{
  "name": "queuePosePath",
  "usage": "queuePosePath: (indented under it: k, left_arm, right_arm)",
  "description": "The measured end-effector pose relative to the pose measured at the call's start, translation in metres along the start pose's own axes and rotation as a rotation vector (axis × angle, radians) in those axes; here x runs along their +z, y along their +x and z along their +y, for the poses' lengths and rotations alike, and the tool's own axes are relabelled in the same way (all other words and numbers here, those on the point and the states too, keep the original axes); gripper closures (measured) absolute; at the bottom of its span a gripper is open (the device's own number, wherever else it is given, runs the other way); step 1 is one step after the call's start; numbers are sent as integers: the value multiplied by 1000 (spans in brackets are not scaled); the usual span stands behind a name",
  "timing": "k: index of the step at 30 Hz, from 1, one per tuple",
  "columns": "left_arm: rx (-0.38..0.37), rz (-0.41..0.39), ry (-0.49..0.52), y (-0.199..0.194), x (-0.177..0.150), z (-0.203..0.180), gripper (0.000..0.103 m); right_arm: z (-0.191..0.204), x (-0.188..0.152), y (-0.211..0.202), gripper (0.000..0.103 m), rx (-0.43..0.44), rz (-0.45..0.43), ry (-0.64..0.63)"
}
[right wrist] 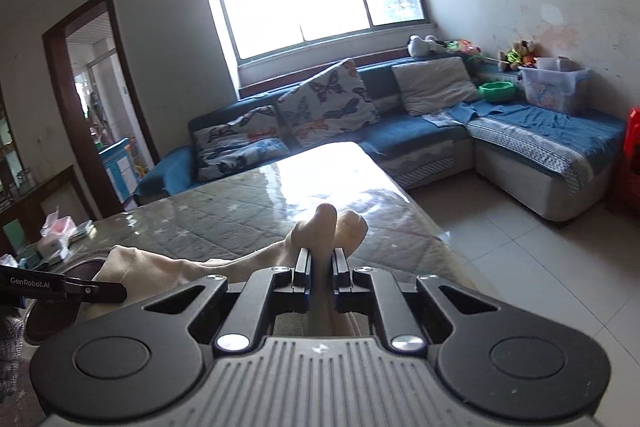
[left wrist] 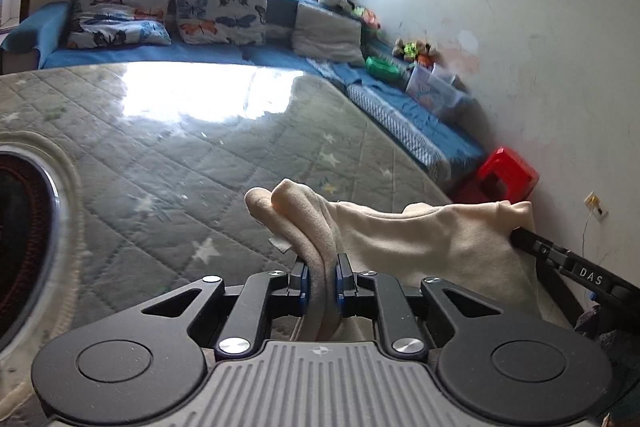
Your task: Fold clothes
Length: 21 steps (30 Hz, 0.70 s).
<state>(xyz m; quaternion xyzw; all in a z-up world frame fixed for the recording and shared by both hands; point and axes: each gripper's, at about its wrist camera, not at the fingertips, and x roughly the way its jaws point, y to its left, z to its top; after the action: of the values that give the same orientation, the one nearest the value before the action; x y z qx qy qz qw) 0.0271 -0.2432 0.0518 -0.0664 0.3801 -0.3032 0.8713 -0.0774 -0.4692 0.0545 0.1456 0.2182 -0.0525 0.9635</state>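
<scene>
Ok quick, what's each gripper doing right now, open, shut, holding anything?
Left gripper: shut on a bunched edge of the cream garment.
Right gripper: shut on another bunch of the same cream garment.

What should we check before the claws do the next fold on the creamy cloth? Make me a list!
1. Left claw pinching the cream cloth: ok, a bunched edge sits between its pads.
2. Right claw pinching the same cloth: ok, fabric pokes up past its tips.
3. Cloth stretched between the two claws: ok, it spans from one to the other without sagging much.
4. Room on the quilted table to lay it down: ok, bare surface lies ahead.
5. Round dark thing at the table's left edge kept away from the cloth: cannot tell.
6. Lower part of the cloth hanging free: cannot tell, hidden under the claws.
</scene>
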Motion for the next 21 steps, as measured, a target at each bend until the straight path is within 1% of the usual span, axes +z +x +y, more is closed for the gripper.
queuePosePath:
  k: [6,8,13,16,18,19,21]
  left_arm:
    - [38,37,31,16,-8,-4,89]
    - [52,46,38,18,-10,-2,89]
    - [89,60,41,21,-12,0,81]
    - [121,55,57,19,-15,1,73]
    - [145,50,62,16,-17,2,57]
    - [160,45,67,15,-18,2,56]
    - [180,41,77,11,-21,2,51]
  right_arm:
    - [-19,-12,15,95,-44,33,28]
    - [-25,-13,19,97,-56,36,44]
    - [-35,-16,24,97,-75,50,64]
    - [-30,-18,22,94,-77,51,44]
    - [-26,-19,20,93,-76,50,38]
    - [-24,-20,19,91,-80,47,33]
    - [-20,-22,18,79,-83,45,28]
